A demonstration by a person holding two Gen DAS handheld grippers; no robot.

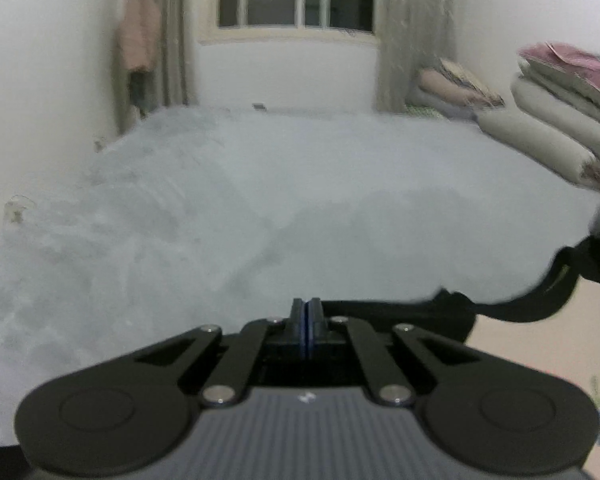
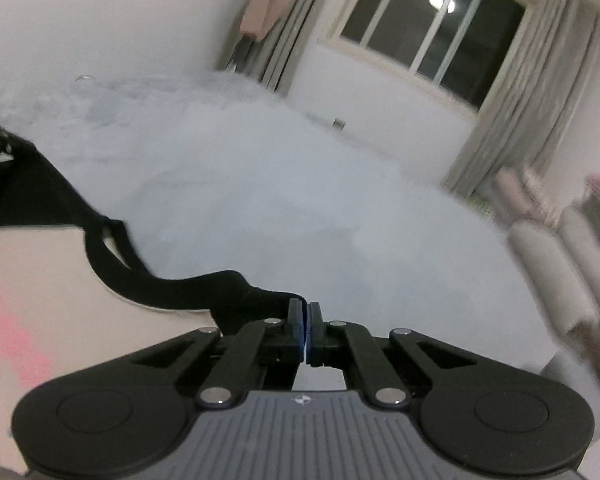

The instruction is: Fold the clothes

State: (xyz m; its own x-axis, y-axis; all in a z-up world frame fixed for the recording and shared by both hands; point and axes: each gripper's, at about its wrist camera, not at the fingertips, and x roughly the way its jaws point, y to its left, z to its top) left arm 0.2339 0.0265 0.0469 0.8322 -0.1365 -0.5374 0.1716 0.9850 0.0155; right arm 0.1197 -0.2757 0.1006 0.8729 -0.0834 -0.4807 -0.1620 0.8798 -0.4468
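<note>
Pale bedding (image 1: 260,200) fills both views. Left gripper (image 1: 307,307) and right gripper (image 2: 304,312) each pinch the black garment's (image 2: 196,292) edge, jaws closed tight.

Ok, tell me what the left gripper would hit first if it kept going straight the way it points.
Probably the pale bedsheet. The left gripper is shut and angled downward, with black fabric at its tips; beyond that only bed surface lies ahead, though blur makes depth uncertain.

The bed (image 1: 260,200) lies open ahead; stacked bedding (image 1: 560,120) blocks its right side, a wall (image 1: 40,80) the left.
</note>
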